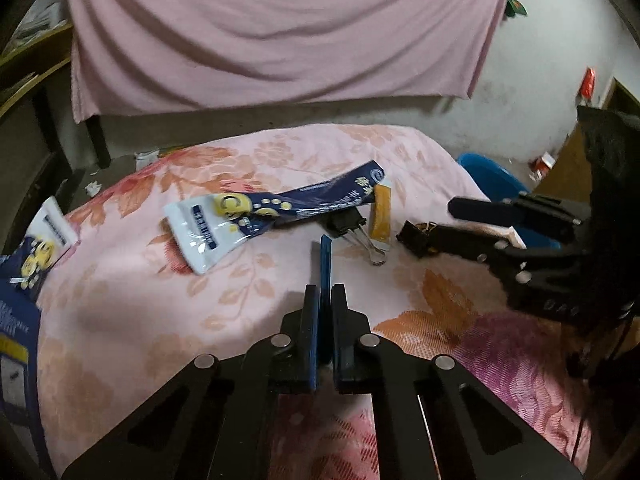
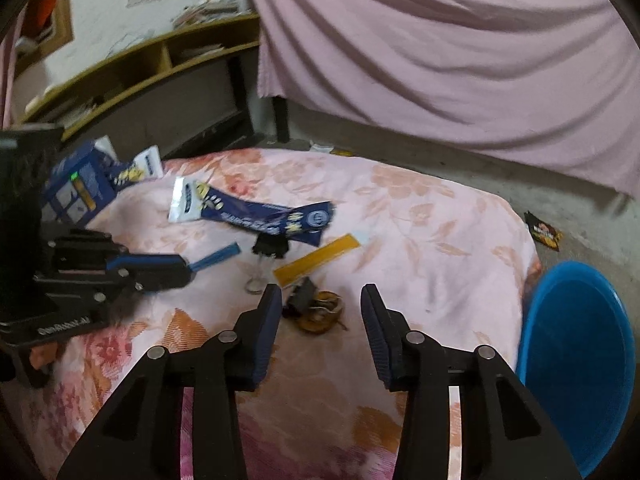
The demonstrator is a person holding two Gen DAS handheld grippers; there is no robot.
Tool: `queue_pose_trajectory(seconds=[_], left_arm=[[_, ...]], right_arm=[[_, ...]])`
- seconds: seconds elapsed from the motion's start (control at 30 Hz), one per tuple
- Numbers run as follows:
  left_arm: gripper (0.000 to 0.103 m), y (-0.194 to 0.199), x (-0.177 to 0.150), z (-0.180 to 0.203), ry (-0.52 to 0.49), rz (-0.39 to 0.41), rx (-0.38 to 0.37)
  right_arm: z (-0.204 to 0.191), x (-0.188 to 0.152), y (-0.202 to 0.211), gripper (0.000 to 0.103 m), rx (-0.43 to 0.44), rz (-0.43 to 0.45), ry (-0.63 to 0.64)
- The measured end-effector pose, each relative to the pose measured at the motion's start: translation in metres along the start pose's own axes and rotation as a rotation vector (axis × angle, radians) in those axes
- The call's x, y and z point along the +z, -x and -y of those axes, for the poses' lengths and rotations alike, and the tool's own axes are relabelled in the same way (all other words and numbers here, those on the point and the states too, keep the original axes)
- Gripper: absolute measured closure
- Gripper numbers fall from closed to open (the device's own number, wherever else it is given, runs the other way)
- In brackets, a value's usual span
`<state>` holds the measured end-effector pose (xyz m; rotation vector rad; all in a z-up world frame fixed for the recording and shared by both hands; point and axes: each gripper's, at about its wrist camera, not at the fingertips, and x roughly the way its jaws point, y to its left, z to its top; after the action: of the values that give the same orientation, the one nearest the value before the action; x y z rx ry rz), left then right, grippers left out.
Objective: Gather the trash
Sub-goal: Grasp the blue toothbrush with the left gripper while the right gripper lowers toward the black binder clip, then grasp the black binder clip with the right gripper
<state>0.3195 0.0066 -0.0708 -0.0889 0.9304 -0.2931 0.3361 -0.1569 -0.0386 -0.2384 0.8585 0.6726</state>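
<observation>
Trash lies scattered on the pink flowered worktop [image 1: 120,312] ahead of you. Your left claw [image 1: 325,294] is pinched tight on a thin blue strip [image 1: 326,264] that sticks out past its tips. Your right claw [image 2: 320,300] stands partly open and grips nothing; a black clip [image 2: 300,298] and a brown scrap [image 2: 324,312] sit just beyond its tips, nearer the left finger. Past them a yellow strip [image 2: 320,258], a second clip [image 2: 270,246] and a long blue wrapper [image 2: 256,210] crowd the middle, with the wrapper's end draped over that clip. More blue packets [image 2: 86,184] sit at the far left edge. A blue basin [image 2: 576,360] stands off the worktop's right side, with a dark wrapper [image 2: 542,232] on the floor beyond it.
</observation>
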Motion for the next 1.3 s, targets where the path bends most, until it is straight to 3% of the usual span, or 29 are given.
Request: queue_pose_trajectory(seconds=[0.43,0.5,0.57,0.7,0.83,0.9,1.13,1.3], left_arm=[[0.100,0.022,-0.008,-0.006,0.068,0.017,0.014],[0.100,0.023,-0.009,-0.006,0.074,0.019,0.014],[0.100,0.024,-0.010,-0.008,0.079,0.023,0.014],[0.100,0.028,-0.010,-0.007,0.086,0.033,0.018],[0.100,0.033,-0.011,-0.007,0.095,0.047,0.021],[0.100,0.037,-0.011,-0.008,0.104,0.063,0.018],[0.100,0.055,-0.006,0.000,0.111,0.148,0.026],[0.100,0.057,-0.002,0.011,0.099,0.152,0.037]], right_arm=[[-0.014,0.005,-0.028,0.072,-0.037,-0.103,0.078],[-0.013,0.006,-0.029,0.077,-0.046,-0.109,0.075],[-0.012,0.006,-0.029,0.090,-0.046,-0.107,0.066],[-0.008,0.007,-0.028,0.092,-0.033,-0.104,0.050],[-0.007,0.006,-0.022,0.093,-0.029,-0.082,0.044],[-0.006,0.005,-0.016,0.100,-0.027,-0.053,0.042],[-0.007,0.003,0.010,0.100,-0.033,0.072,0.036],[0.003,0.002,0.013,0.100,0.009,0.078,0.004]])
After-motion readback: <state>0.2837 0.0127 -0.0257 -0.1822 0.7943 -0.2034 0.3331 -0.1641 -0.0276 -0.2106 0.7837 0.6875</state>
